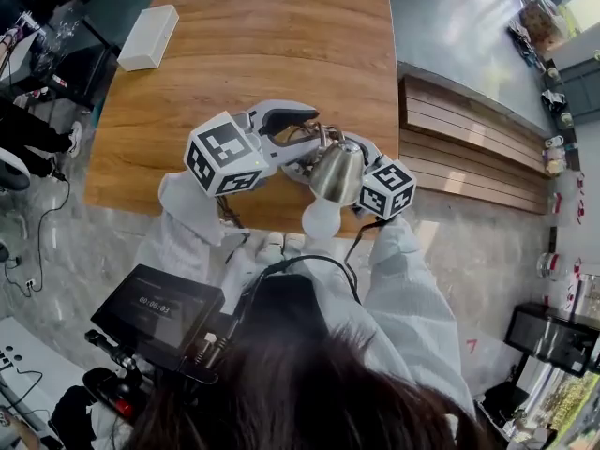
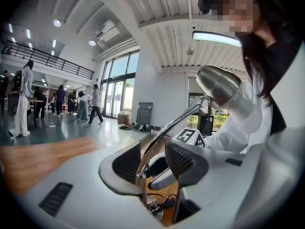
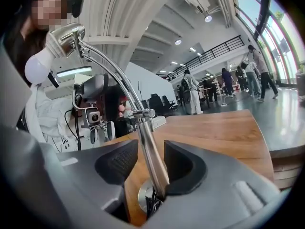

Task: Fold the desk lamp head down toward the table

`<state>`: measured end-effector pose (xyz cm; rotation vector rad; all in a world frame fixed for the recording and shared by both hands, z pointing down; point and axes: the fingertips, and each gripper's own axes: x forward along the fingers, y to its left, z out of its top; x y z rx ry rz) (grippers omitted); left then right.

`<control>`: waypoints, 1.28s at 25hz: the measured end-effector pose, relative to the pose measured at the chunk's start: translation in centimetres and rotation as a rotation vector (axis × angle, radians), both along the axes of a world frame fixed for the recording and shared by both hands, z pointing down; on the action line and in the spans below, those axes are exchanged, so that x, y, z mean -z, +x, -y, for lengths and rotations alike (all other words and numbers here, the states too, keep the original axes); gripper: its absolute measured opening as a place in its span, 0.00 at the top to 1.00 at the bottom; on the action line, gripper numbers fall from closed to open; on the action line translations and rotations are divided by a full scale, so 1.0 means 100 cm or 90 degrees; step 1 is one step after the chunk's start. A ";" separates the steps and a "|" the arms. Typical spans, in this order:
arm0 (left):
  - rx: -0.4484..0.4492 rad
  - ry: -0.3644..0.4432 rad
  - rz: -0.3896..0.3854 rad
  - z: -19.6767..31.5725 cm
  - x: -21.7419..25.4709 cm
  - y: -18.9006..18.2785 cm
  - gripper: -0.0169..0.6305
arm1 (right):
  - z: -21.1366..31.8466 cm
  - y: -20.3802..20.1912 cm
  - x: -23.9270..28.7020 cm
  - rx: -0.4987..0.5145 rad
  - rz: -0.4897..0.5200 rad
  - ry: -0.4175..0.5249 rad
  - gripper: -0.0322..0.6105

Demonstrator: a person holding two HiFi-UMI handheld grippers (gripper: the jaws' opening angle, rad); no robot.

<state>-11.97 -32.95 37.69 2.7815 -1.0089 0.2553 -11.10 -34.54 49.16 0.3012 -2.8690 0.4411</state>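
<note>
Chrome desk lamp (image 1: 337,172) on wooden table (image 1: 253,45)

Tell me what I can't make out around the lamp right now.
- Round base of the silver metal desk lamp: head view, under the lamp's shade, the left tool and the right tool; only a sliver shows between the right tool's open jaws.
- Black cord: left gripper view, ends cut off by the tool's body.
- Dark tablet screen: head view, print too small.

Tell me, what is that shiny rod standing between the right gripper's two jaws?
The desk lamp's metal post, standing between the open jaws of the right gripper; the right gripper view shows it.
</note>
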 end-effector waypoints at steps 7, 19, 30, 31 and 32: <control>-0.014 0.029 0.027 -0.002 0.007 0.008 0.83 | -0.007 -0.012 0.003 0.030 -0.004 0.002 0.74; -0.002 0.107 0.146 -0.010 0.008 0.010 0.89 | -0.011 -0.011 0.003 0.053 0.026 -0.067 0.75; -0.016 0.196 0.277 -0.030 0.004 0.020 0.89 | -0.012 -0.012 0.009 0.046 0.024 -0.090 0.75; -0.019 0.210 0.296 -0.034 0.000 0.022 0.88 | -0.011 -0.012 0.008 0.047 0.024 -0.092 0.75; -0.019 0.226 0.317 -0.037 -0.003 0.024 0.87 | -0.011 -0.011 0.008 0.048 0.025 -0.094 0.74</control>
